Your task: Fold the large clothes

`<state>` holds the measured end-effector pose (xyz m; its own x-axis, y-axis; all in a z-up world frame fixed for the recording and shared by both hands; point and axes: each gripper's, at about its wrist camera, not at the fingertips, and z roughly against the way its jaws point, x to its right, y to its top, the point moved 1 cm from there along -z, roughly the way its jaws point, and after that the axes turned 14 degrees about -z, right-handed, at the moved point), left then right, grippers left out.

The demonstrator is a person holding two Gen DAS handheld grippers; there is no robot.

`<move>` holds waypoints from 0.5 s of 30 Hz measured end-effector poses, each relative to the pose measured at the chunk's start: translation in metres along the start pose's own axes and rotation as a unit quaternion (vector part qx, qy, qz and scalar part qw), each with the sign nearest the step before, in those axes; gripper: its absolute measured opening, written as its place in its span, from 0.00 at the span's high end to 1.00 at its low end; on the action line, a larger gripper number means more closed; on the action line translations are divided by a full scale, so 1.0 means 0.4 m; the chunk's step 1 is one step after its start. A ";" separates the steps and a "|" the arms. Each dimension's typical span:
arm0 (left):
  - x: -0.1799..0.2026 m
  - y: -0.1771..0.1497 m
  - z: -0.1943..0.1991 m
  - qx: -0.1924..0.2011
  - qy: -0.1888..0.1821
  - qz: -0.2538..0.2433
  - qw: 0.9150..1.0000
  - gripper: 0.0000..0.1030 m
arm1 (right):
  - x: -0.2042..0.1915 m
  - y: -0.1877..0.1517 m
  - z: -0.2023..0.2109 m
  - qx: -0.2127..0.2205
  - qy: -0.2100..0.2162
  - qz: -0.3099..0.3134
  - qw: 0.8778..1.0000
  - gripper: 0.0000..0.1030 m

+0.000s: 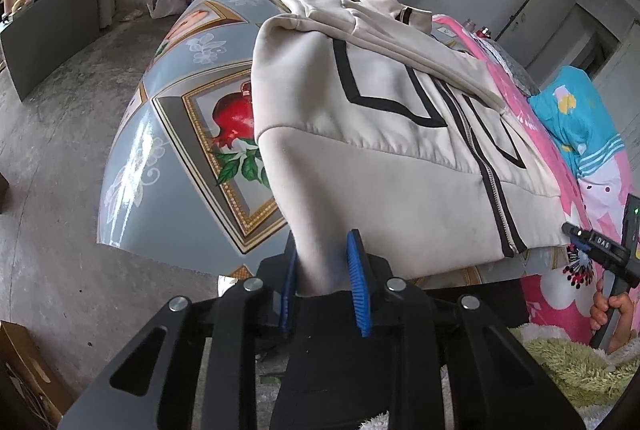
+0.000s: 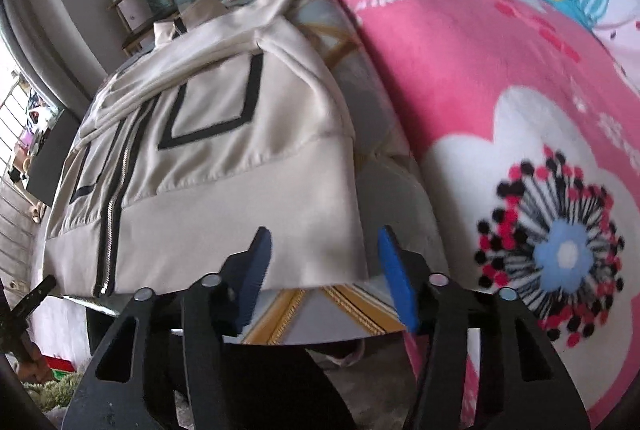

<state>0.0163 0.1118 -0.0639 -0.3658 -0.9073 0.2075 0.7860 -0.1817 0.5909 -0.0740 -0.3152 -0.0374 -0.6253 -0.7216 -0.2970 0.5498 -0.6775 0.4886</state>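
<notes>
Flanking cream jacket [image 2: 224,158], pink blanket [image 2: 500,78], pomegranate-print table [image 1: 192,134]

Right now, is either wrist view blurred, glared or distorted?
Left wrist view: sharp, with glare streaking the glossy tablecloth and fisheye bending of its edge. Right wrist view: motion blur smears the pink blanket and its flower print, the cream jacket stays fairly crisp, and the corners are darkly vignetted.
</notes>
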 end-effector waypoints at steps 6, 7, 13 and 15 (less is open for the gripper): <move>0.013 -0.006 0.015 0.008 0.009 -0.007 1.000 0.82 | 0.008 -0.030 0.001 -0.002 -0.022 0.008 1.000 0.79; 0.016 -0.005 0.020 0.012 0.009 -0.009 1.000 0.84 | 0.007 -0.037 0.005 -0.002 -0.025 0.013 1.000 0.85; 0.039 0.037 0.062 0.047 -0.001 -0.026 0.999 0.93 | -0.006 -0.018 0.051 0.029 -0.004 0.005 1.000 0.96; 0.052 0.068 0.079 0.063 -0.003 -0.036 0.997 0.93 | -0.015 0.002 0.073 0.041 0.008 0.001 0.999 0.96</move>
<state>0.0144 0.1000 -0.0188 -0.4222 -0.8911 0.1662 0.6888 -0.1962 0.6979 -0.0861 -0.3074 -0.0114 -0.6150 -0.7254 -0.3090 0.5036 -0.6630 0.5539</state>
